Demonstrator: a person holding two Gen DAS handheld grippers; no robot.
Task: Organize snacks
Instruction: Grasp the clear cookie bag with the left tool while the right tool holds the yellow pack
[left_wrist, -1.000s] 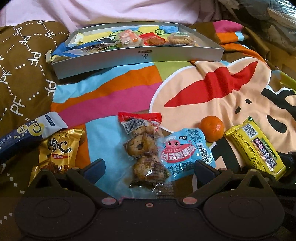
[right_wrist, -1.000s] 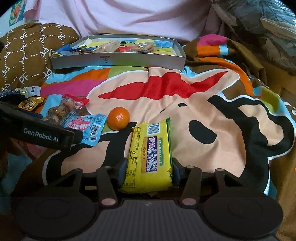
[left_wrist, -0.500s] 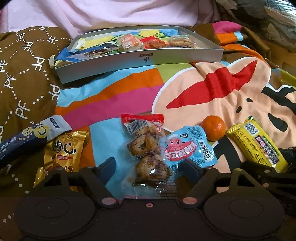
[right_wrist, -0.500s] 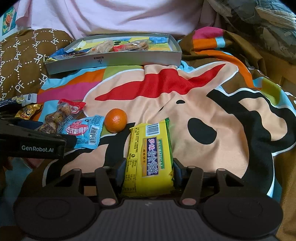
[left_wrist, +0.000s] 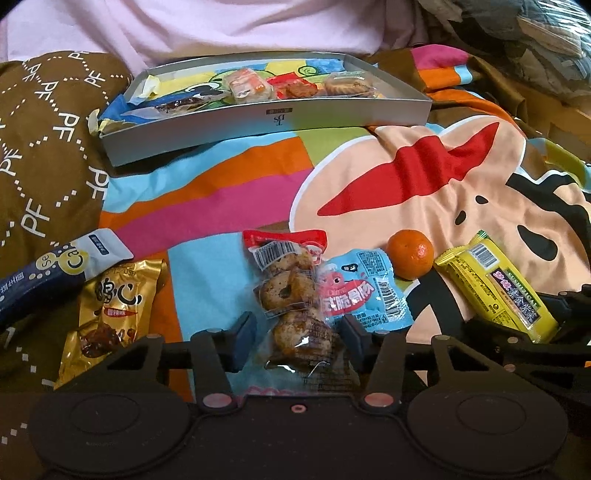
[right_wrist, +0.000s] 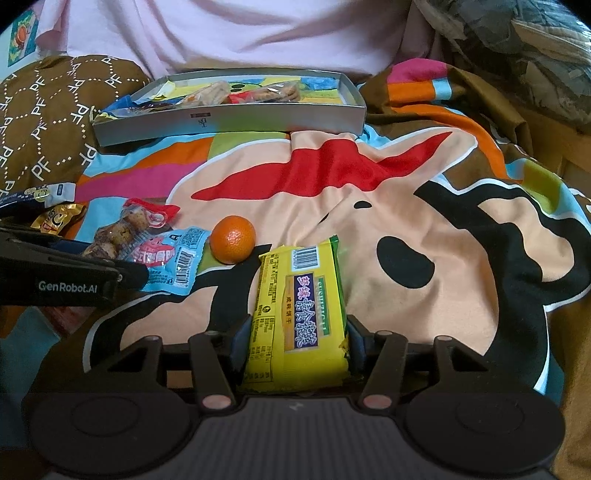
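Right wrist: yellow pack (right_wrist: 295, 321) between claw (right_wrist: 293, 338) fingers.

Dark blue sachet (left_wrist: 44, 273) runs off the left edge; tray snacks (left_wrist: 291, 86) too small to identify

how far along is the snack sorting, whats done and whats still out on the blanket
Done: a few wrapped snacks lie in the grey tray. In hand: the right tool grips the yellow biscuit pack; the left tool is closing around the clear bag of round pastries. Left: blue packet, mandarin, gold packet, dark blue tube.
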